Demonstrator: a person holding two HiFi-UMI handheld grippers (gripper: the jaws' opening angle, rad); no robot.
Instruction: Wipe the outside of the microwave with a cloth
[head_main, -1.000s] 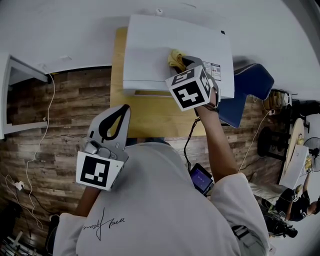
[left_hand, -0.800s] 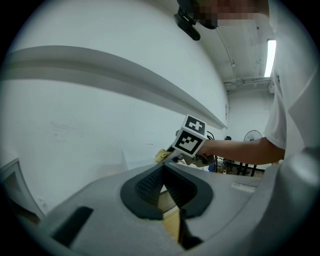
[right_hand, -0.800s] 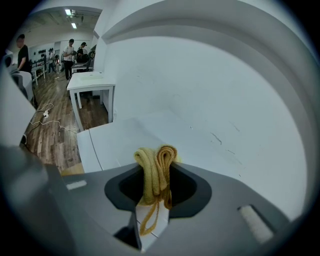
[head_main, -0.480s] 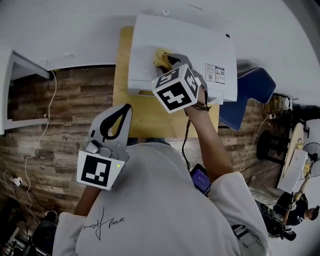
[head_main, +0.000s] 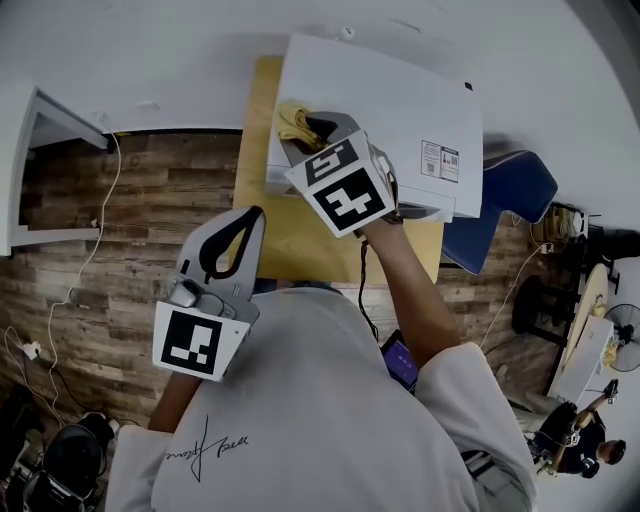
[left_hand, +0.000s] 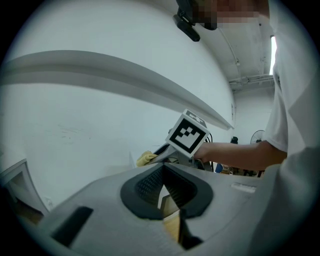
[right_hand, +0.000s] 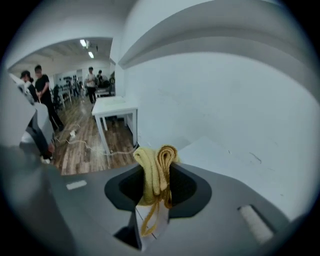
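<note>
Microwave (head_main: 400, 100): a white box that stands on the wooden worktop (head_main: 290, 235) against the white wall; its top face is turned to the head view, with a printed label (head_main: 441, 160) near its right end.
Cloth (head_main: 292, 122): yellow, bunched into a thick fold, at the left end of the microwave's top face, close to the edge. Whether it presses on the surface, I cannot tell.
Right hand-held gripper (head_main: 312, 135): reaches over the microwave's left front corner. Its jaws are closed on the cloth; in the right gripper view the fold stands up between them and a thin loop hangs down.
Left hand-held gripper (head_main: 235, 235): held low, near the person's body, over the near edge of the worktop and well apart from the microwave. Its jaws meet at the tips and nothing is between them.
Around: a floor (head_main: 120, 220) of wood planks to the left, a blue chair (head_main: 505, 205) just to the right of the worktop.
</note>
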